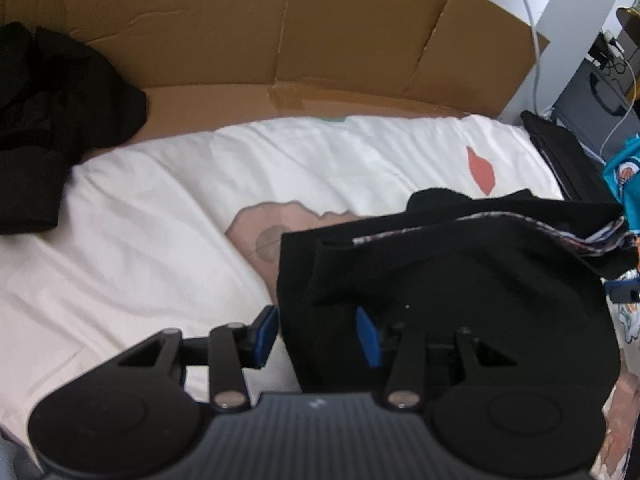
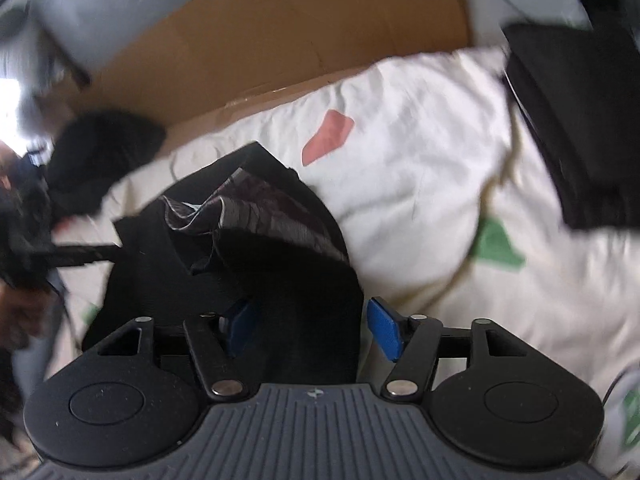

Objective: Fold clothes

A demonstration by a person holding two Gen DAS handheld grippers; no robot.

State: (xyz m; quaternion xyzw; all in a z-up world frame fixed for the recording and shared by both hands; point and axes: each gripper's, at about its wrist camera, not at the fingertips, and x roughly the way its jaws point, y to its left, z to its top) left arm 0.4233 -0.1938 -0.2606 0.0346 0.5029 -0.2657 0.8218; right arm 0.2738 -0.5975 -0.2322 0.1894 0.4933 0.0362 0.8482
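Observation:
A black garment with a patterned lining (image 1: pixel 460 280) lies partly folded on the white bedsheet (image 1: pixel 160 220). My left gripper (image 1: pixel 318 336) is open, its blue pads on either side of the garment's left edge, with cloth lying between them. In the right wrist view the same garment (image 2: pixel 256 248) lies between the open pads of my right gripper (image 2: pixel 310 330). The jaws of both stand wide apart and do not pinch the cloth.
A heap of black clothes (image 1: pixel 48 120) sits at the far left by a brown cardboard sheet (image 1: pixel 280 32). A folded black item (image 2: pixel 576 120) lies at the right of the bed. A teal item (image 1: pixel 624 176) is at the right edge.

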